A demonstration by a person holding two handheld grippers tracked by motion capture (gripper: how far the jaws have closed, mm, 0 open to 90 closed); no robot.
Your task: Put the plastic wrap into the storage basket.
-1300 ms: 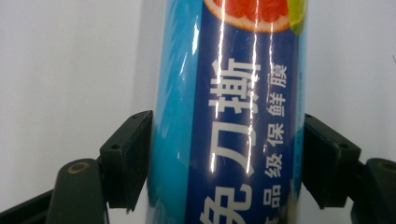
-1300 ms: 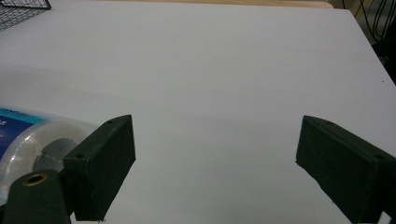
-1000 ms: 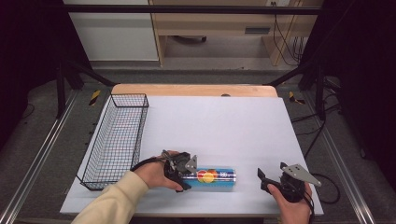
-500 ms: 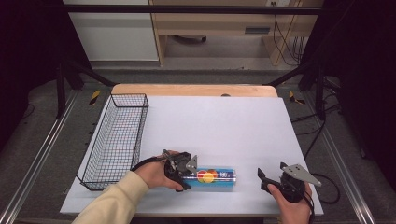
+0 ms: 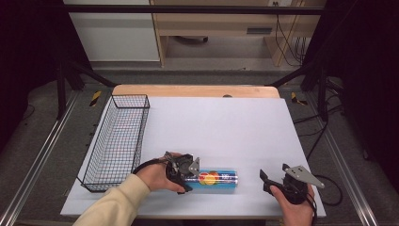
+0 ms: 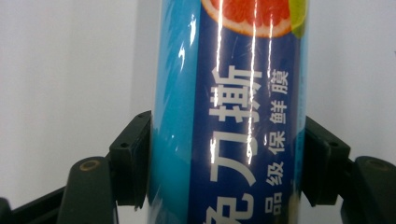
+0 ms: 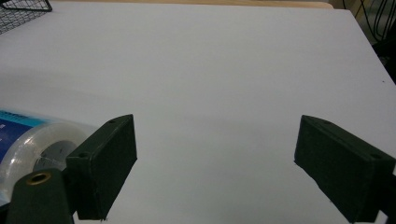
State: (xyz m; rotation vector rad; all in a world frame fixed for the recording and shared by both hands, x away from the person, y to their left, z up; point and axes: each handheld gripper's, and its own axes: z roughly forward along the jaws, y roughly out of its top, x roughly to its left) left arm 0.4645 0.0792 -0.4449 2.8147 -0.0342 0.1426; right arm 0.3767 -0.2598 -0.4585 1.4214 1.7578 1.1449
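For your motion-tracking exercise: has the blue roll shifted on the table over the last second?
No. In the high view the blue roll lies at the same spot relative to the wire basket and the table's near edge, with the left gripper at its end.

Blue roll (image 6: 229,116) cut off top & bottom; far label text unreadable.

The table (image 5: 244,127) has a white top, with a strip of light wood along its far edge. It stands on a grey floor (image 5: 42,141). Metal rails (image 5: 33,167) run along the floor at the left and right of the frame. Black frame legs (image 5: 63,77) stand at both sides, and the far corners are dark. At the top of the frame is a white cabinet (image 5: 115,30) and a wooden bench (image 5: 216,23). Black cables (image 5: 284,35) hang at the upper right.
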